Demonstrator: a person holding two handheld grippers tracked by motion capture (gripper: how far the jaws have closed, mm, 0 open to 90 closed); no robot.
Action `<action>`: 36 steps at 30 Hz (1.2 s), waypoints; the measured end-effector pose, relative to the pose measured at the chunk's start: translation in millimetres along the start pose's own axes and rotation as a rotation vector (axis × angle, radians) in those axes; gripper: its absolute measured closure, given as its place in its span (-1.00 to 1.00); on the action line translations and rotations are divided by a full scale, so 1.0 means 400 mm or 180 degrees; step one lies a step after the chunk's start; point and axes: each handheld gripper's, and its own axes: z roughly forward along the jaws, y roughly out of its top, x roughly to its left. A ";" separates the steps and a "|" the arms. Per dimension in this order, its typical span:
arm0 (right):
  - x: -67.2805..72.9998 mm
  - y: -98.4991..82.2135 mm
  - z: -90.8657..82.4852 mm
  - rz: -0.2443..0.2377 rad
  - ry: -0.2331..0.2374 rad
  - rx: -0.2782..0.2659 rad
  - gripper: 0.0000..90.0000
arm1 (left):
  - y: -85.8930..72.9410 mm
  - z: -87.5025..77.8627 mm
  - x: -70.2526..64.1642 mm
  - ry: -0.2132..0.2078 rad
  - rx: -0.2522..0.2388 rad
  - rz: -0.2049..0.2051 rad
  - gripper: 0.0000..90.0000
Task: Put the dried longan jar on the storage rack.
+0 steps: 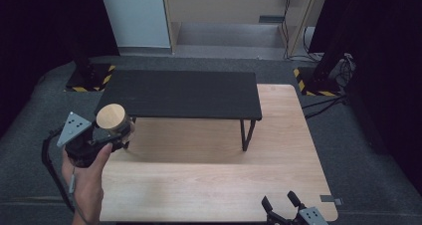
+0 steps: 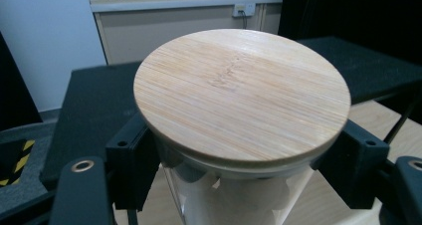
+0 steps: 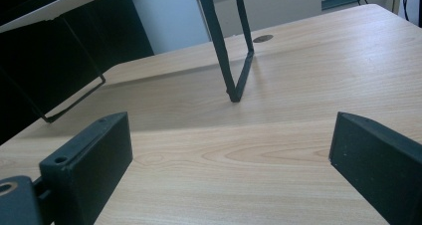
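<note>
The left hand-held gripper (image 1: 117, 135) clamps a bamboo-lidded glass jar (image 1: 114, 119) beside the black bench (image 1: 184, 93); the right hand-held gripper (image 1: 281, 201), jaws spread, grasps nothing.

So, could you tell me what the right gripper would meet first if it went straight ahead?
Probably the near leg of the black raised shelf; only bare light wooden table lies before its open jaws, though depth is uncertain.

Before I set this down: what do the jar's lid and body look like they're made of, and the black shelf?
The lid looks like bamboo, matte, with fine parallel strips and pale grain. The jar body under it seems clear glass, possibly acrylic: see-through, glossy. The shelf top looks like black-stained or laminated board, faintly textured; its legs look like thin black-painted metal bar. The left gripper clamps the jar below the lid.
</note>
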 end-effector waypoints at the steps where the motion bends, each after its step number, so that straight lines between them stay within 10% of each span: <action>1: 0.000 0.001 0.000 -0.0004 0.0000 0.0000 -0.92 | 0.011 0.002 0.003 0.0012 -0.0009 0.0005 -0.46; 21: -0.001 -0.001 -0.013 0.0014 -0.0119 -0.0044 -0.92 | 0.108 0.097 0.078 0.0142 -0.0002 0.0002 -0.46; 36: 0.000 -0.001 -0.007 0.0028 -0.0209 -0.0035 -0.92 | 0.122 0.253 0.144 0.0244 0.0340 -0.0111 -0.46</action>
